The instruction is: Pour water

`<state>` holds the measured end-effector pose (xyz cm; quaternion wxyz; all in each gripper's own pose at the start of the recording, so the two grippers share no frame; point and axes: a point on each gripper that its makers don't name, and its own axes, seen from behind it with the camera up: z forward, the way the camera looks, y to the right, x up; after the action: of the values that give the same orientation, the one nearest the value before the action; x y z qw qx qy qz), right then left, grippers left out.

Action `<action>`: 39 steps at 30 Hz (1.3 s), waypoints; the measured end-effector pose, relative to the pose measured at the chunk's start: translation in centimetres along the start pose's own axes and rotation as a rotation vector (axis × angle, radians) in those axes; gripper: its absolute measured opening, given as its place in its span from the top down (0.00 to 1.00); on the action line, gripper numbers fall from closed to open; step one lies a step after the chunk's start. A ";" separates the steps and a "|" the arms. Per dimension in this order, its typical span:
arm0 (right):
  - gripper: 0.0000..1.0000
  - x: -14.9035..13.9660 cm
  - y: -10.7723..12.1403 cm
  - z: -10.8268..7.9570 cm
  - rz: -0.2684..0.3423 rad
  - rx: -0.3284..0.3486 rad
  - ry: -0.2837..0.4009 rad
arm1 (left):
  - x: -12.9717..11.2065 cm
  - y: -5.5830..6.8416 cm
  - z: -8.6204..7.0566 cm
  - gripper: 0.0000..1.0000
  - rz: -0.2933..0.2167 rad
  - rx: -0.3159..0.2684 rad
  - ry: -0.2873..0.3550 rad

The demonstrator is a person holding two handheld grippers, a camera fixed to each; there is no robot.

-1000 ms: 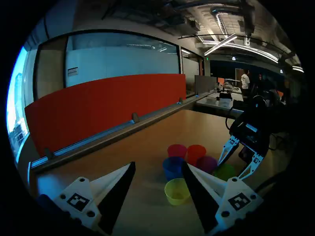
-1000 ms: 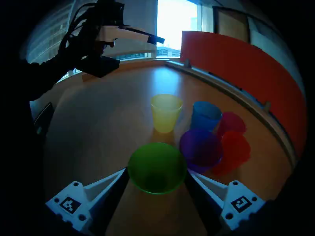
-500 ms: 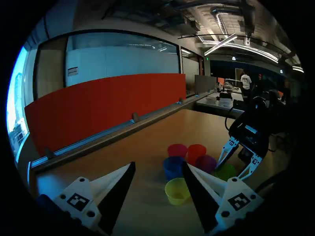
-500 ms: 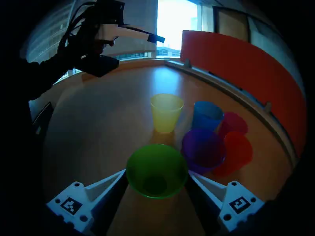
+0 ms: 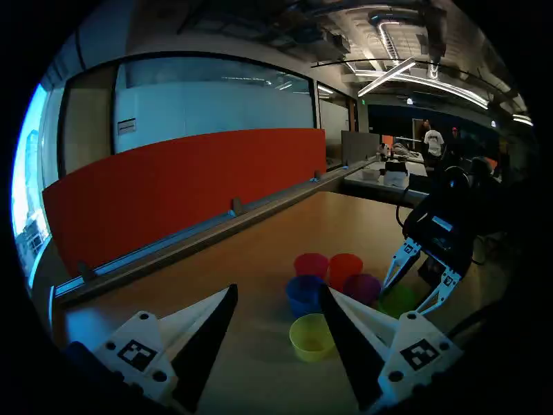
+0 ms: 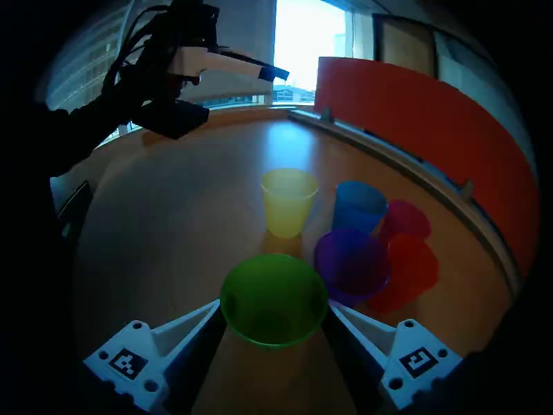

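Straddling a green plastic cup, the right gripper is reaching low over the wooden table, its two white fingers lying against the rim on either side. Whether they are actually squeezing it, I cannot tell. The cup is standing upright at the near edge of a tight cluster: a purple cup is touching it, with red, pink and blue cups just beyond, and a yellow cup standing slightly apart. The left gripper is hovering higher, its fingers spread apart around nothing, looking down on the same cups beside a long red partition.
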<state>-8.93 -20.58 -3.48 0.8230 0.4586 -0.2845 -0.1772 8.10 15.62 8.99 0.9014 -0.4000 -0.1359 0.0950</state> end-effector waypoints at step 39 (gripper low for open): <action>0.10 8.0 -0.9 -4.1 0.046 -0.024 0.362 | 0.8 1.1 2.0 0.14 0.023 -0.035 -0.010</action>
<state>-0.14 -22.75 -3.51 0.8700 0.4666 -0.1398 -0.0762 8.16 18.00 9.59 0.8925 -0.4166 -0.1373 0.1047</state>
